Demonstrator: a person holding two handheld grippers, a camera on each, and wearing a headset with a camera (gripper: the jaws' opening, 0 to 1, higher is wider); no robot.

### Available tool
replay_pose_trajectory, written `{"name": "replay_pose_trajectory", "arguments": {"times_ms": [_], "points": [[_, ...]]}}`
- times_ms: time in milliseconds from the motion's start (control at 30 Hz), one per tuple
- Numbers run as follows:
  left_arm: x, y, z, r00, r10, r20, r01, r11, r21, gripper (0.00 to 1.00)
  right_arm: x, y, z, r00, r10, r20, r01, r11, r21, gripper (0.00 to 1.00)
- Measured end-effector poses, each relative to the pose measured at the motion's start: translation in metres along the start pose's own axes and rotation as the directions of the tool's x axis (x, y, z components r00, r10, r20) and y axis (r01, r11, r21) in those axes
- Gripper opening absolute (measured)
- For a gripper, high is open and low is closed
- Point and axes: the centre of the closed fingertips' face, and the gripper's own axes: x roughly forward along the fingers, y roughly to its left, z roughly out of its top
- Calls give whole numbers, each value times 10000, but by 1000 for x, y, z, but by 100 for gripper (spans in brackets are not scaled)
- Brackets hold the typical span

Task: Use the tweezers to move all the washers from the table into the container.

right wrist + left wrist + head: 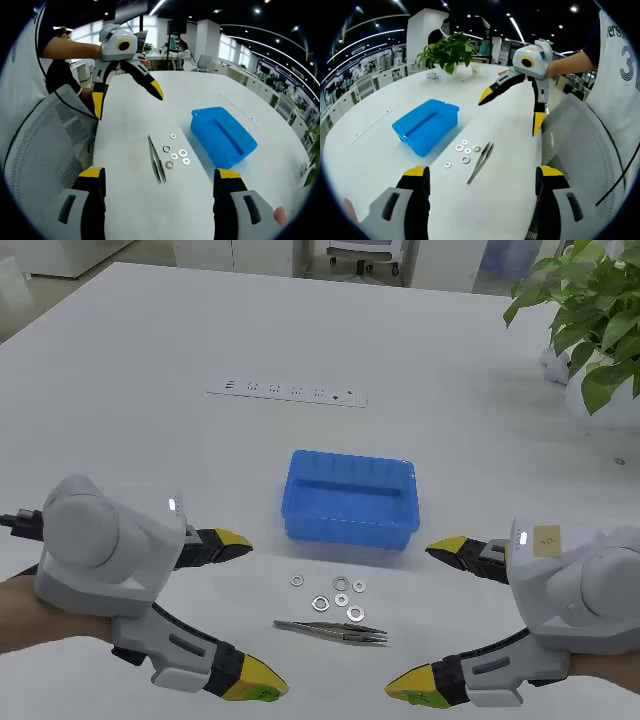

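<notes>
Several small metal washers (335, 595) lie loose on the white table (150, 360), just in front of an empty blue container (345, 525). Metal tweezers (335, 630) lie flat on the table on the near side of the washers. My left gripper (250, 610) is open to the left of them, holding nothing. My right gripper (428, 617) is open on their right, also holding nothing. In the left gripper view the washers (464, 150), tweezers (480, 162) and container (437, 132) lie ahead of the jaws. The right gripper view shows the washers (175, 152), tweezers (156, 160) and container (212, 142).
A white power strip (287, 392) lies on the table beyond the container. A potted plant (590, 320) stands at the far right. A grey mesh chair (580, 145) sits at the near table edge by the person's body.
</notes>
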Motion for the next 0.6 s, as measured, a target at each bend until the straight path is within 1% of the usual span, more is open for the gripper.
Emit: {"name": "replay_pose_trajectory", "arguments": {"times_ms": [133, 233, 333, 433, 500, 600], "points": [[2, 3, 0, 9999, 104, 60, -105, 9997, 203, 85, 6, 0, -1, 9999, 165, -43, -166, 9998, -89, 75], [7, 4, -2, 10000, -27, 85, 26, 9999, 105, 84, 11, 1, -3, 9995, 289, -89, -290, 9996, -76, 73], [11, 5, -7, 9998, -159, -141, 159, 9999, -40, 84, 15, 0, -5, 9990, 385, -211, -388, 9992, -119, 72], [12, 5, -7, 9997, -231, -79, 230, 9996, -156, 84, 16, -1, -5, 9989, 455, -136, -456, 9990, -22, 72], [12, 5, -6, 9997, -255, -31, 255, 9995, -202, 84, 16, -2, -8, 9986, 477, -212, -476, 9989, 16, 72], [11, 8, -9, 9997, -209, -125, 205, 9994, -290, 84, 16, -4, -9, 9986, 485, -198, -484, 9988, 54, 72]]}}
